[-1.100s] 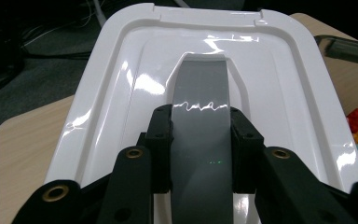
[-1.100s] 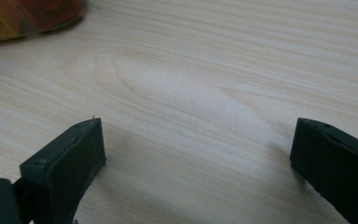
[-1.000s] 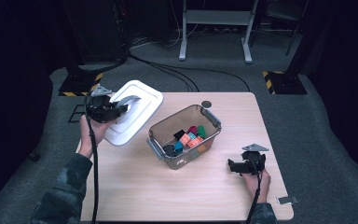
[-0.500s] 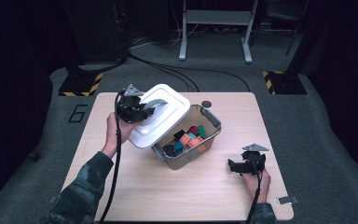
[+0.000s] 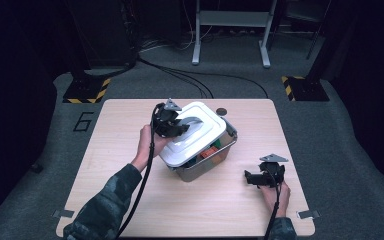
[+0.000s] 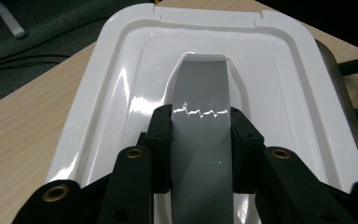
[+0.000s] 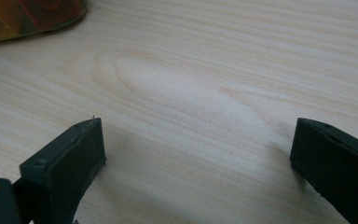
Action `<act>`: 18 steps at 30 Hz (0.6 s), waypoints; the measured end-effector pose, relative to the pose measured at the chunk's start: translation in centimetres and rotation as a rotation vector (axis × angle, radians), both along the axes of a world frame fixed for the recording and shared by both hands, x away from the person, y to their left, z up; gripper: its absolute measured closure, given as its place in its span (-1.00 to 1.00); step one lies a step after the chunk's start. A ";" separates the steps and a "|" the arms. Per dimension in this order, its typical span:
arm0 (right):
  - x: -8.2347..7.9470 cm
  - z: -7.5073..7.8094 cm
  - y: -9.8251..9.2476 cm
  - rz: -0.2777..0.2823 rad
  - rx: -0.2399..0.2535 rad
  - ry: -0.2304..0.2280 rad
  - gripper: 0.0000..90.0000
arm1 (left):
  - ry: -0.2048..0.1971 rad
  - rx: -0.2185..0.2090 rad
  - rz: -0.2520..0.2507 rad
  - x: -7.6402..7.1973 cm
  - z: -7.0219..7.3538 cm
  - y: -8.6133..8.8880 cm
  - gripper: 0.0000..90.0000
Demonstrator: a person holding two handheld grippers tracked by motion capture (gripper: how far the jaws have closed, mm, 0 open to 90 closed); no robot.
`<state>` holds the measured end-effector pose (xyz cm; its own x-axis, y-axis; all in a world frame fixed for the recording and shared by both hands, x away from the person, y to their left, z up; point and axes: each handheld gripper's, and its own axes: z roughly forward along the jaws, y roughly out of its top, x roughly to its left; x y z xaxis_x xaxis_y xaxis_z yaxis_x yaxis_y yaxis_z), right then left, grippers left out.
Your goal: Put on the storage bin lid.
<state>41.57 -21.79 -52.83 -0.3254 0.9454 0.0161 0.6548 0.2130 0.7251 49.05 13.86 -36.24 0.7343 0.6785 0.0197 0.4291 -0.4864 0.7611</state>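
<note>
In the high view, the white lid (image 5: 194,133) is held tilted over the clear bin (image 5: 205,159) by the left gripper (image 5: 176,123), forearm angled up from below. In the left gripper view, the grey handle (image 6: 200,116) is clamped between the jaws. In the right gripper view, the right gripper (image 7: 198,163) is spread wide and empty over the table (image 7: 205,70).

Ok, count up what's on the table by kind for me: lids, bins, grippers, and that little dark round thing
White lid with grey handle: 1
Clear bin of coloured blocks, partly covered by the lid: 1
Grippers: 2, the left gripper clamped on the handle, the right gripper open over the table
Small dark round thing: 1
Total: 5
</note>
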 end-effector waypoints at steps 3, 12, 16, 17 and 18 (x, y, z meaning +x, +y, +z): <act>0.0 0.0 0.0 0.000 0.000 0.000 -0.95 | 0.014 -0.004 -0.026 -0.1 -0.3 -0.8 0.49; 0.0 0.0 0.0 0.007 -0.005 0.000 -0.95 | 0.032 0.015 -0.071 0.0 -1.2 -2.5 0.49; 0.0 0.0 0.0 0.006 -0.004 0.000 -0.95 | 0.029 0.034 -0.079 -0.1 -1.6 -3.4 0.48; 0.0 0.0 0.0 0.007 -0.006 0.000 -0.95 | 0.029 0.031 -0.076 -0.1 -1.7 -3.4 0.48; 0.0 0.0 0.0 0.007 -0.006 0.000 -0.95 | 0.035 0.021 -0.074 -0.1 -1.7 -3.3 0.48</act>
